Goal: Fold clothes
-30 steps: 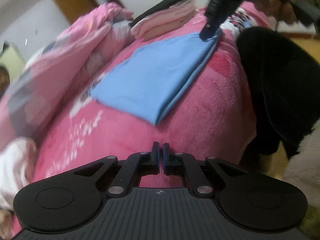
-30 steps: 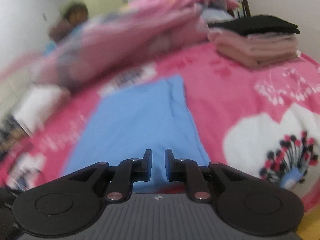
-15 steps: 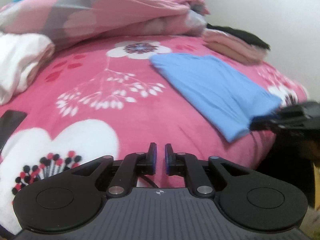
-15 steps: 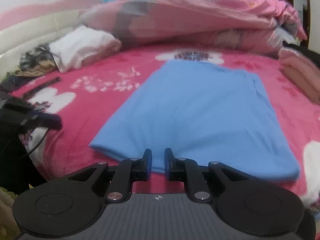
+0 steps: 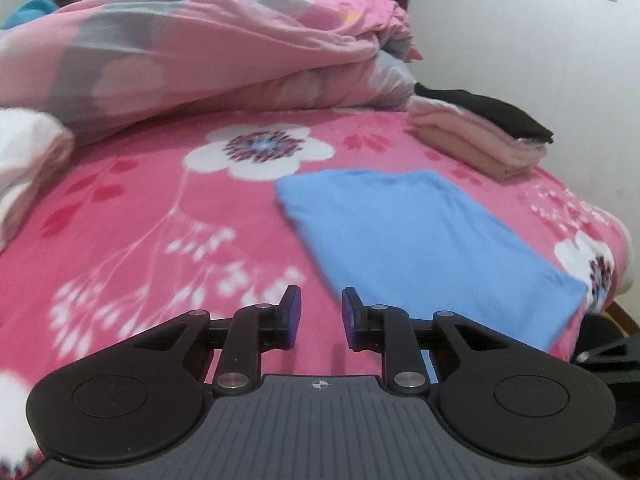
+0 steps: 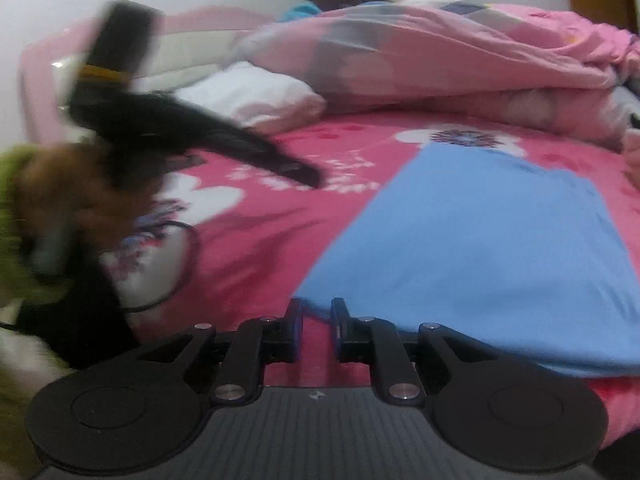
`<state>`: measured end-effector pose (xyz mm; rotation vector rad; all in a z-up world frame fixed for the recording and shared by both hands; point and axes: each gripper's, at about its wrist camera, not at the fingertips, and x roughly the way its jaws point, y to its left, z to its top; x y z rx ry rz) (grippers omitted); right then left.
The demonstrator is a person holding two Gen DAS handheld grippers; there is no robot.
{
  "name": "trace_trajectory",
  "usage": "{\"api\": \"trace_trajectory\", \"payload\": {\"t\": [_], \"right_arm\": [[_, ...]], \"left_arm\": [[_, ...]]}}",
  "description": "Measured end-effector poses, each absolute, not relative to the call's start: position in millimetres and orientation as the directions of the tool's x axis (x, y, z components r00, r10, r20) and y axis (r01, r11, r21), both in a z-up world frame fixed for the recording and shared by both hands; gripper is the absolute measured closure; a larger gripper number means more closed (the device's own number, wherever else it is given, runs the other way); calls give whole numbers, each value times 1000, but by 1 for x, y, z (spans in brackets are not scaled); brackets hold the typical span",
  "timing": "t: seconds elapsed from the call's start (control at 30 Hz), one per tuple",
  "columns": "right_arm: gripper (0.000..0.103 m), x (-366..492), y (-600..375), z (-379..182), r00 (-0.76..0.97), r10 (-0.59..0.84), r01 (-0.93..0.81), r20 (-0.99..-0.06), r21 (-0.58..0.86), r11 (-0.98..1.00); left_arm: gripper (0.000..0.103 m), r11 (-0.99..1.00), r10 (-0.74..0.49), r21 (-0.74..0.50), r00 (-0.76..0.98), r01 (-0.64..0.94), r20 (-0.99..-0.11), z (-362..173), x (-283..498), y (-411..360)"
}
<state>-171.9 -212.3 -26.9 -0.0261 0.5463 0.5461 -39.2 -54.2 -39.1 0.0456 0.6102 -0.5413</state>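
We see the bed under its pink flowered blanket, with the folded blue garment lying flat near its edge. Our left gripper hovers beside it, jaws parted and empty. Our right gripper, jaws narrowly apart, seems to hold nothing.

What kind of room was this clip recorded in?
Most likely a home bedroom: a bed with a pink floral blanket, a bunched pink quilt and a white pillow. A folded blue garment lies on the blanket.
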Motion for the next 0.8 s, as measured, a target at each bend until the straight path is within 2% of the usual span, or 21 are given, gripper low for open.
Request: {"api": "trace_trajectory", "payload": {"t": [0.07,0.17,0.23,0.37,0.47,0.53,0.63,0.8], "right_arm": [[88,-169,-223,-20,773,463,-457,-433,127,881],[87,-153,-234,-27,817,422,-392,-393,159,906],[87,-141,-236,-46,794,417,-375,-443,183,909],[88,-145,-246,-62,805,444,-383,-393,227,895],[88,-141,-257,-65,797,478,-387,-370,295,874],[88,-140,-263,-66,792,493,-390,-362,321,863],[88,-139,-268,-65,789,502,-394,-354,336,856],[88,-139,-267,-65,786,512,-398,-346,350,848]], "left_arm": [[81,852,-485,-133,667,507,-565,-42,-24,-68],[81,859,-488,-222,610,460,-624,-58,6,-77],[80,863,-492,-284,567,418,-660,-70,26,-79],[80,823,-568,-453,482,342,-667,-67,61,-62],[80,820,-571,-497,463,283,-678,-59,85,-58],[70,810,-584,-527,449,259,-676,-53,99,-58],[67,818,-571,-527,438,232,-694,-48,123,-61],[67,890,-455,-368,463,269,-761,-51,161,-84]]}}
